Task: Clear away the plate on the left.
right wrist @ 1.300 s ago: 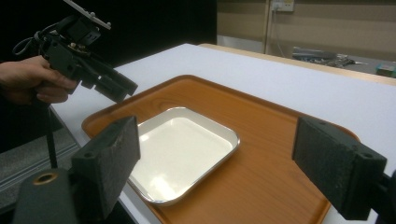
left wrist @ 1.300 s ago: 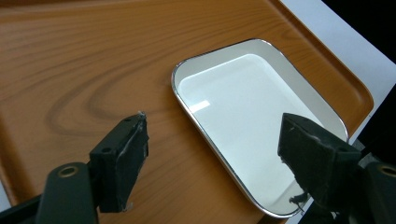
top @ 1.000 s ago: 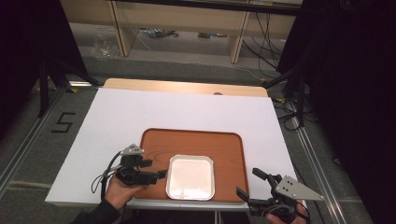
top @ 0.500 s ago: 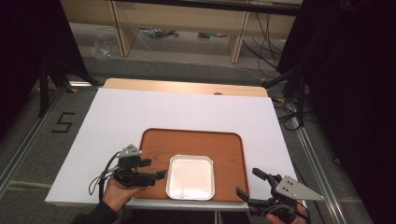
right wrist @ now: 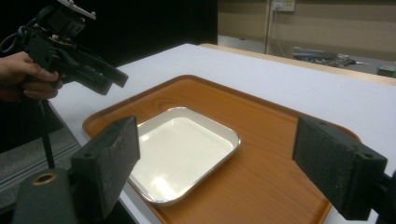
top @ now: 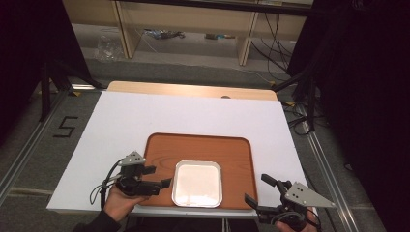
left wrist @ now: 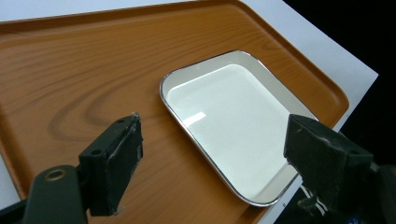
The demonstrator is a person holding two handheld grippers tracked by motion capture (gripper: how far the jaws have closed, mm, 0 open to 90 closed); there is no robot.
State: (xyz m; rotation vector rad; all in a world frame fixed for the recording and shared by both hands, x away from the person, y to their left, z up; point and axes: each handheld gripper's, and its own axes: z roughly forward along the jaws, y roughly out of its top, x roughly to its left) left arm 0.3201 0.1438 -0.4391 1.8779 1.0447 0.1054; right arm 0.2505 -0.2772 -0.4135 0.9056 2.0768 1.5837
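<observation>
Over the last second the left gripper had slid a little toward six o'clock along the left edge of the wooden tray — from beside the tray's upper left part down to level with the white dish. Its jaws stayed wide apart and held nothing, pointing toward three o'clock at the dish. The right gripper had not shifted; it sat off the tray's corner at about five o'clock, jaws wide and empty, aimed toward ten o'clock at the same dish. Judged from this, the left hand was lining up for a grasp on the dish's near left rim, and no contact had been made yet.

The dish lay flat inside the tray, close to the tray's six o'clock rim and slightly left of centre. It was a shallow rectangular pan with rounded corners, a glossy white inside and a thin bright metal rim; it looked empty. In the left gripper view it sat between the two black jaws but beyond them. In the right gripper view the dish lay ahead on the tray, with the left gripper hovering above the tray's far edge. The tray rested on a white worktop.
</observation>
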